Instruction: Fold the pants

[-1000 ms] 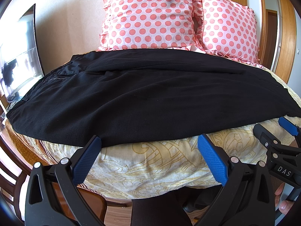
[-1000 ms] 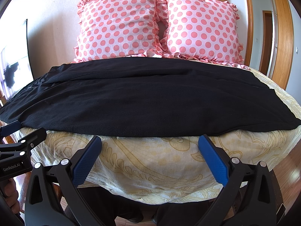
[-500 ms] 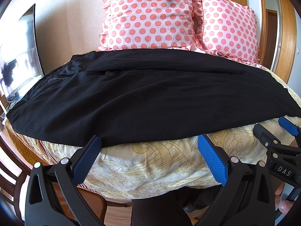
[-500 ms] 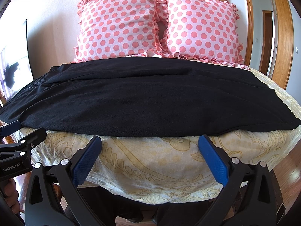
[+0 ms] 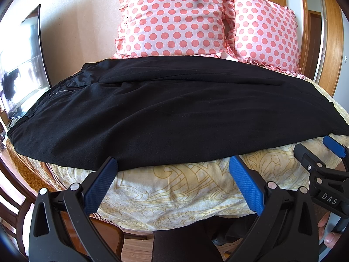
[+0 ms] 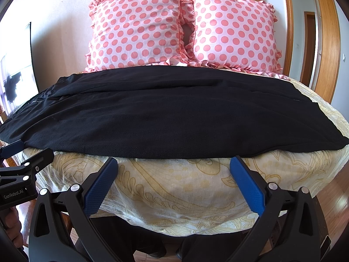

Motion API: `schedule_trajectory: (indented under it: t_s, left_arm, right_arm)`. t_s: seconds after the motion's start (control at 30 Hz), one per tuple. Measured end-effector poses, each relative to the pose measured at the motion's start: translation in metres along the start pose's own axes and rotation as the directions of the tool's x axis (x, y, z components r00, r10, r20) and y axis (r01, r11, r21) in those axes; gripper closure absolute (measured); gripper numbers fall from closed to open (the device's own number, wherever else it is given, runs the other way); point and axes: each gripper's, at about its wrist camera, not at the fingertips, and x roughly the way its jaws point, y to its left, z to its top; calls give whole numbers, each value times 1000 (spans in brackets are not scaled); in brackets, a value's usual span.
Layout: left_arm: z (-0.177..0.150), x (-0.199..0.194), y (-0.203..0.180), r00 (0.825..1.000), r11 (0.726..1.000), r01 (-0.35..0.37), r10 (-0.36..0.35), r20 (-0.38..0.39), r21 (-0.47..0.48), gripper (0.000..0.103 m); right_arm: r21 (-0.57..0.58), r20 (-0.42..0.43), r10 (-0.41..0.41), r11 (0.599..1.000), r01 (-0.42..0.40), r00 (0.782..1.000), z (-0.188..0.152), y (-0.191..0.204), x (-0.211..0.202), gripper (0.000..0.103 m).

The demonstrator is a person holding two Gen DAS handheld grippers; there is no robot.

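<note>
Black pants (image 5: 174,113) flat on bedsheet (image 5: 174,192), left gripper (image 5: 172,163) – "GenRobot.AI" – right gripper (image 6: 173,163) "DAS", jaws apart

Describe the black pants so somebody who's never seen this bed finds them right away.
On the yellow patterned bedspread, before two pink polka-dot pillows, the black fabric pants lie flat across the bed. They are the only dark, unpatterned thing there.
</note>
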Motion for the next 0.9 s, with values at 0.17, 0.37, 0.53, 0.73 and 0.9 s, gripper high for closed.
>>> schedule_trajectory:
  t_s: [0.17,0.37,0.53,0.73,0.9]
  left_arm:
    - [2,-5,0,1000,1000,8,-8,-7,9,2]
    - [13,-9,-5,1000,999,-11,11,-21,40,2]
    - [38,-40,-2,997,997,-19,13,78,73,2]
    - [96,-25,12,994,1000,-13,14,110,-10,2]
    - [139,17,6,988,992,-124,123,97,8,2]
  right_arm:
    - [-6,12,9,1000,-9,1000,0,1,-1,1]
    - [-37,-45,83,996,-85,996,2,-6,-2,1]
    - [-34,-28,125,992,-126,992,26,-28,-21,1]
    - [-10,25,-150,989,150,988,94,-80,-9,1]
    - [42,-19,-261,964,262,965,134,-123,37,1]
